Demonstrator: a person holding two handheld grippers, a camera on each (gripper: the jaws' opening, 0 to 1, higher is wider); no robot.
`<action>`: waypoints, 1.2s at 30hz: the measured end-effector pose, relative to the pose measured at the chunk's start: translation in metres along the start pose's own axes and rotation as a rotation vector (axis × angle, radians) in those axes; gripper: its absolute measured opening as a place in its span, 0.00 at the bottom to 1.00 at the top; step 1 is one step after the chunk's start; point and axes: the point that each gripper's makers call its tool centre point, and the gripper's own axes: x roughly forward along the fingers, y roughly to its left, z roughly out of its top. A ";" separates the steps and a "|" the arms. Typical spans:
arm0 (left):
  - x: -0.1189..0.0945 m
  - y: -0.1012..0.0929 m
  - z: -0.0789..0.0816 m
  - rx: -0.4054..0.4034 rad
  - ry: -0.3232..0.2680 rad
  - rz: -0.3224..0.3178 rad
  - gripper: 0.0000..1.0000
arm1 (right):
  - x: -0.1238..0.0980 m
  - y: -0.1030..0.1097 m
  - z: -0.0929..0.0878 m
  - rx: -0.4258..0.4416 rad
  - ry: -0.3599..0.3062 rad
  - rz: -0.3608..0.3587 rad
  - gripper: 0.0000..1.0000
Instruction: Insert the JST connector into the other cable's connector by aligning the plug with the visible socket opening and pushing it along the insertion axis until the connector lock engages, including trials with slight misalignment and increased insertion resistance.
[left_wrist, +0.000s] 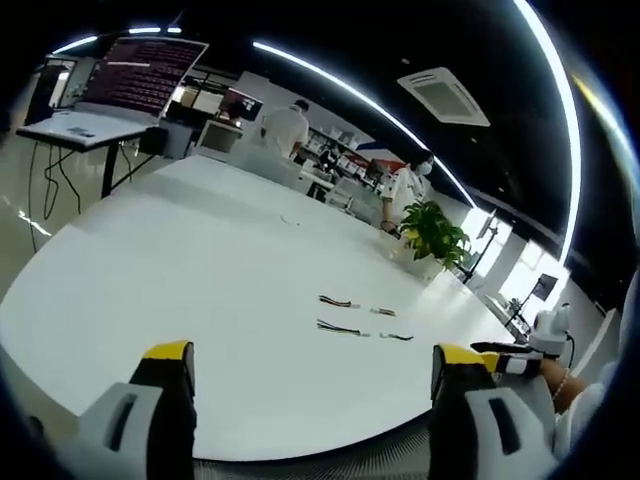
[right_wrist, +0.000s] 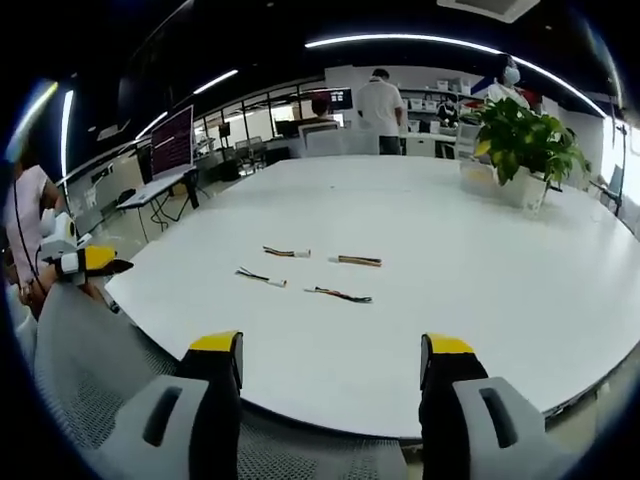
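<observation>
Approach is the step in hand, by my reading: nothing is grasped, and both grippers hang back at the near edge of the white desk (right_wrist: 520, 260). Four short cables lie loose on it, well ahead of both pairs of jaws.

In the right gripper view, the right gripper (right_wrist: 330, 365) stands with its jaws spread wide and empty. Beyond the gap lie the near-left cable (right_wrist: 261, 276), the near-right cable (right_wrist: 339, 294), the far-left cable (right_wrist: 286, 252) and the far-right cable (right_wrist: 359, 261), all apart from one another. Which of them carries the plug and which the socket is too small to tell.

In the left gripper view, the left gripper (left_wrist: 312, 372) is likewise released, jaws wide with nothing between them. The same group lies ahead, slightly right of the gap.

The left gripper also shows at the left edge of the right gripper view, off the desk.

Next, I judge, each gripper must advance over the desk, settle on one cable near its connector and close there, leaving the mating ends free for alignment. A potted plant (right_wrist: 522, 140) stands far across the desk.
</observation>
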 end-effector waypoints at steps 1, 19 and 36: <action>0.000 0.000 0.000 0.001 0.003 -0.001 0.98 | 0.000 0.000 0.000 -0.001 0.002 0.001 0.70; 0.005 -0.004 -0.019 0.055 0.154 -0.072 0.99 | 0.000 -0.006 0.000 0.104 0.033 0.024 0.77; 0.049 -0.024 0.023 0.167 0.143 -0.210 0.99 | 0.004 -0.010 0.005 0.006 0.130 0.090 0.79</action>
